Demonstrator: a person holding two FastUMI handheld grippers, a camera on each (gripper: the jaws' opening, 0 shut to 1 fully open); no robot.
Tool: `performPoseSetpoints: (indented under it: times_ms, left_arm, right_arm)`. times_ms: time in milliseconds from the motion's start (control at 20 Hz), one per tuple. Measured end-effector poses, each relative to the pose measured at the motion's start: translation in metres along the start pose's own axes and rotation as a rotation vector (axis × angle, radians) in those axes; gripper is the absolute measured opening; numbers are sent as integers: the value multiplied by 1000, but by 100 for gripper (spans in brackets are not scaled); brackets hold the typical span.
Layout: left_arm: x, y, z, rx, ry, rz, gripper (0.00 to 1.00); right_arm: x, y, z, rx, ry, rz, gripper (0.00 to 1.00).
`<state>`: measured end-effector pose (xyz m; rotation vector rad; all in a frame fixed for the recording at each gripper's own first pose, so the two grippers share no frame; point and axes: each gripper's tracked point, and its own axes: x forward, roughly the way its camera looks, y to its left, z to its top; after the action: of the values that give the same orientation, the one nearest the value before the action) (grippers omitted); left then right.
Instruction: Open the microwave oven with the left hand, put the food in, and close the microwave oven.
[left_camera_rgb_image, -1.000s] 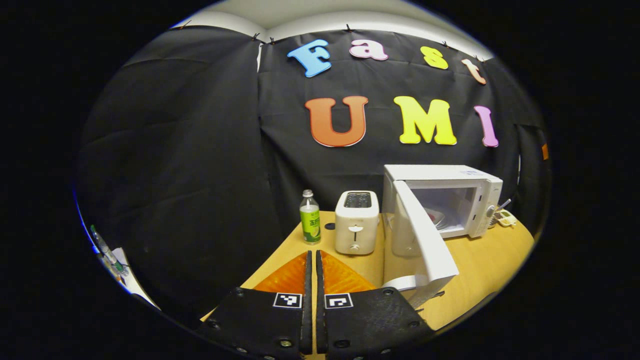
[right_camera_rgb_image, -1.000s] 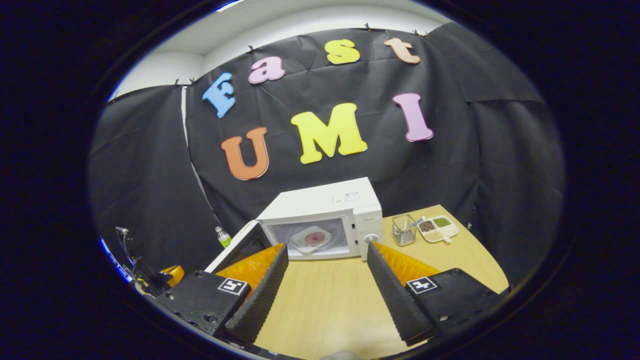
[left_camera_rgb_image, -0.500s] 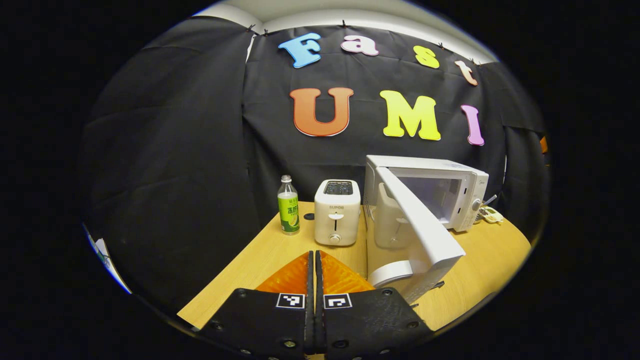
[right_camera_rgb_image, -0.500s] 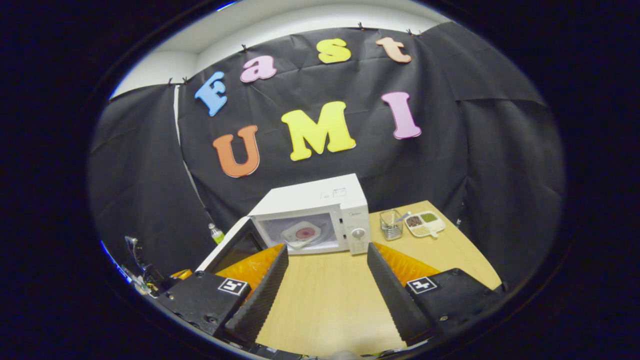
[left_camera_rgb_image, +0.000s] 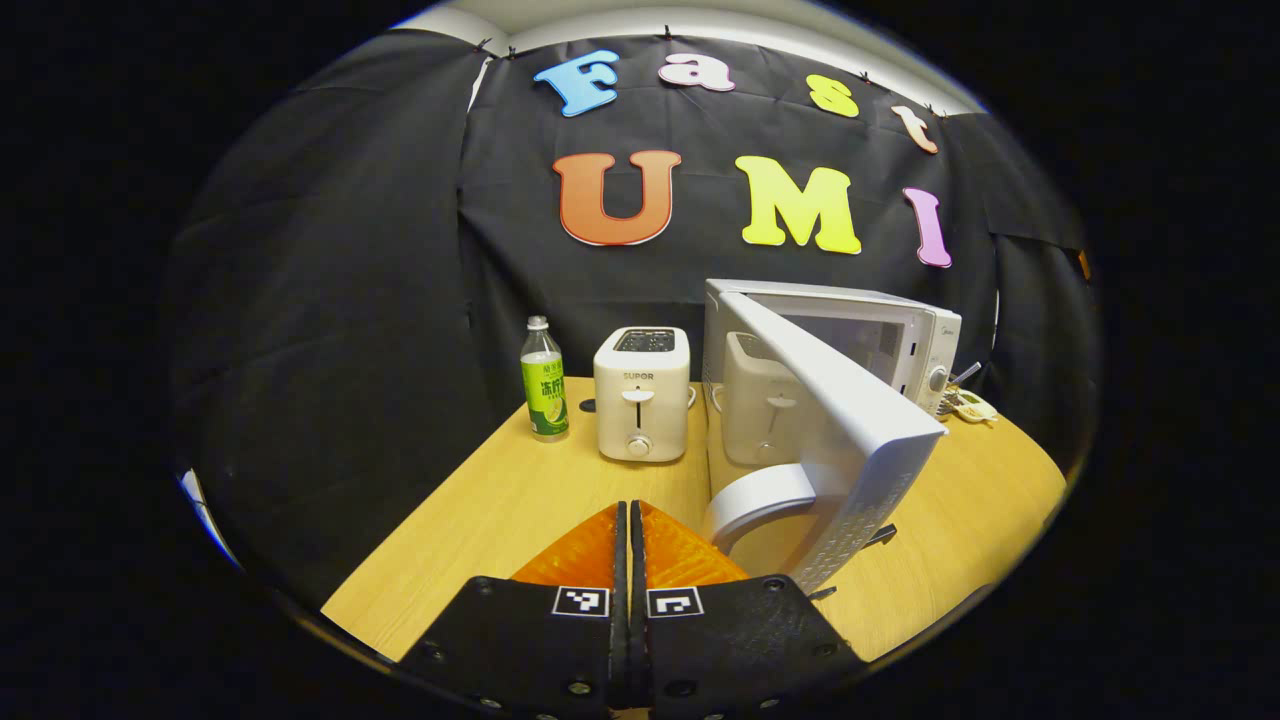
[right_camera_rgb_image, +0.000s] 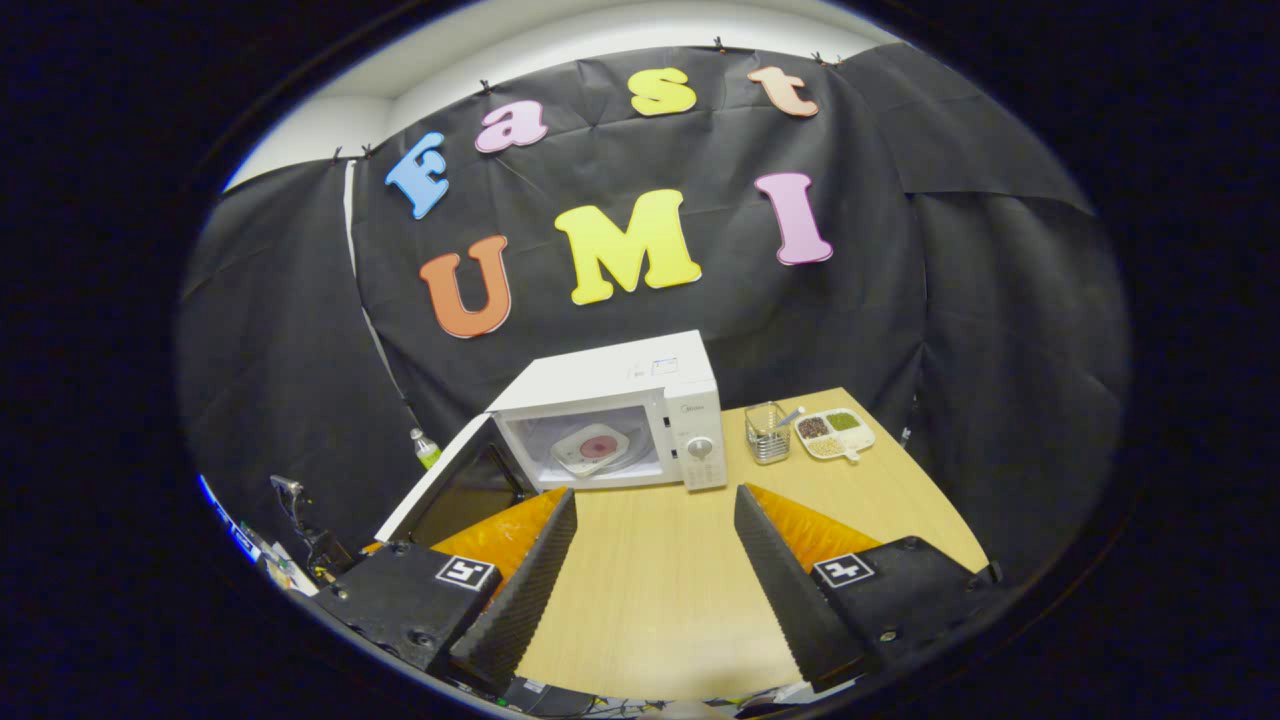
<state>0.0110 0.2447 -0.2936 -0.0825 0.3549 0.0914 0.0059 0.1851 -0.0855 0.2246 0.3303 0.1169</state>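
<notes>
- Ridged pads on my left gripper (left_camera_rgb_image: 629, 520) are pressed flat together with nothing between them; it sits low over the wooden table (left_camera_rgb_image: 500, 510), just beside the free edge of the microwave door (left_camera_rgb_image: 840, 430).
- My right gripper (right_camera_rgb_image: 650, 520) has its fingers spread wide apart and empty, held above bare tabletop in front of the microwave (right_camera_rgb_image: 620, 400).
- In the left gripper view I see the door swung partway out, its curved handle (left_camera_rgb_image: 750, 495) near my fingertips.
- In the right gripper view the oven cavity is exposed and the food (right_camera_rgb_image: 592, 448), a white plate with a pink centre, lies inside on the floor of the oven.
- Left of the microwave stand a white toaster (left_camera_rgb_image: 641, 392) and a green-labelled bottle (left_camera_rgb_image: 543, 380), apart from each other.
- Right of the microwave I see a clear cup (right_camera_rgb_image: 767, 433) with a utensil in it, just beside a divided snack dish (right_camera_rgb_image: 835, 432).
</notes>
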Motion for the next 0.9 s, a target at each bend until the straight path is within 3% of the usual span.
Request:
performPoseSetpoints:
  times_ms: [150, 200, 250, 300, 900]
  left_arm:
    - [-1, -18, -4, 3, 4, -19, 0]
    - [0, -23, -6, 1, 13, -23, 0]
    - [1, -28, -7, 2, 15, -29, 0]
    - [1, -35, -6, 3, 14, -37, 0]
    - [15, -150, 14, 55, -27, -255, 0]
  right_arm:
    - [-2, -5, 4, 22, -10, 1, 100]
    - [-1, -7, 4, 24, -9, 0, 92]
    - [-1, -9, 6, 24, -10, -3, 91]
    - [-1, -12, 7, 24, -11, -7, 100]
    - [-7, -36, 17, 22, -33, -64, 100]
